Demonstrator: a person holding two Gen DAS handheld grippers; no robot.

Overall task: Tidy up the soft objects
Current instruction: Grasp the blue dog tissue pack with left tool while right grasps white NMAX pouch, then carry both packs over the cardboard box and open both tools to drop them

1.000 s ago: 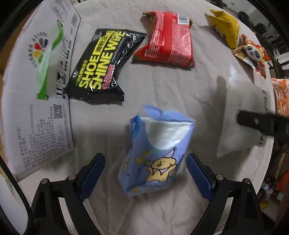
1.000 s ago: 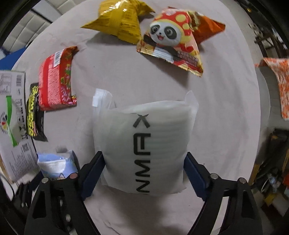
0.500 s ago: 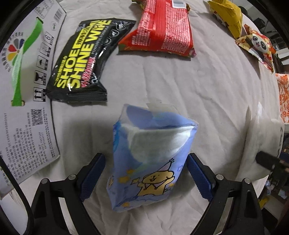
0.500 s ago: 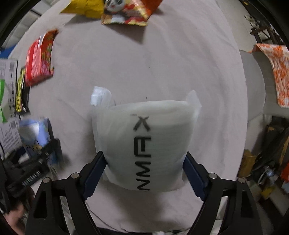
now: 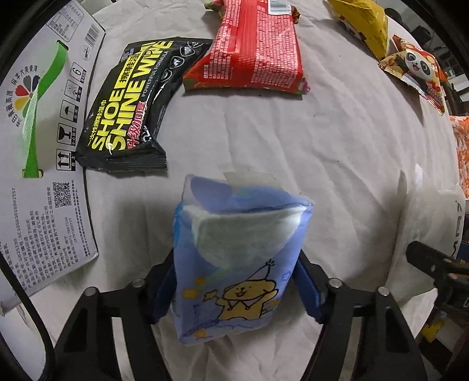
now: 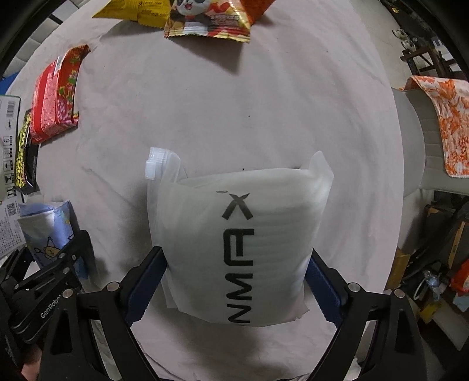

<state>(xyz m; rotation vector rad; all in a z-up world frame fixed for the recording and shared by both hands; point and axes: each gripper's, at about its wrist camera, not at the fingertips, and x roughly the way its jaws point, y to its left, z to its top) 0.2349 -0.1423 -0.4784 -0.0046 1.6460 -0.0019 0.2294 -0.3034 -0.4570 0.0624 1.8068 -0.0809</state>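
A blue tissue pack [image 5: 234, 263] with a yellow cartoon dog stands upright between the fingers of my left gripper [image 5: 234, 278]. Its jaws are closing and the blue pads press on both sides of the pack. The same pack [image 6: 49, 231] and left gripper [image 6: 58, 263] show at the lower left of the right wrist view. A white soft pack [image 6: 234, 234] with black lettering sits between the fingers of my right gripper [image 6: 234, 263]. Those jaws are opening, and the pads still touch the pack's sides. Its edge [image 5: 425, 211] shows at the right of the left wrist view.
On the beige tablecloth [image 5: 293, 140] lie a black shoe-wipe pack [image 5: 129, 108], a red pack [image 5: 255, 49], a yellow bag [image 5: 363, 26] and a panda snack bag [image 5: 416, 70]. A printed white carton [image 5: 38, 146] lies at the left. An orange patterned cloth [image 6: 439, 123] drapes a chair at the right.
The left jaws have closed in onto the blue pack. Both grippers have sunk toward the table. The right jaws have widened a little around the white pack.
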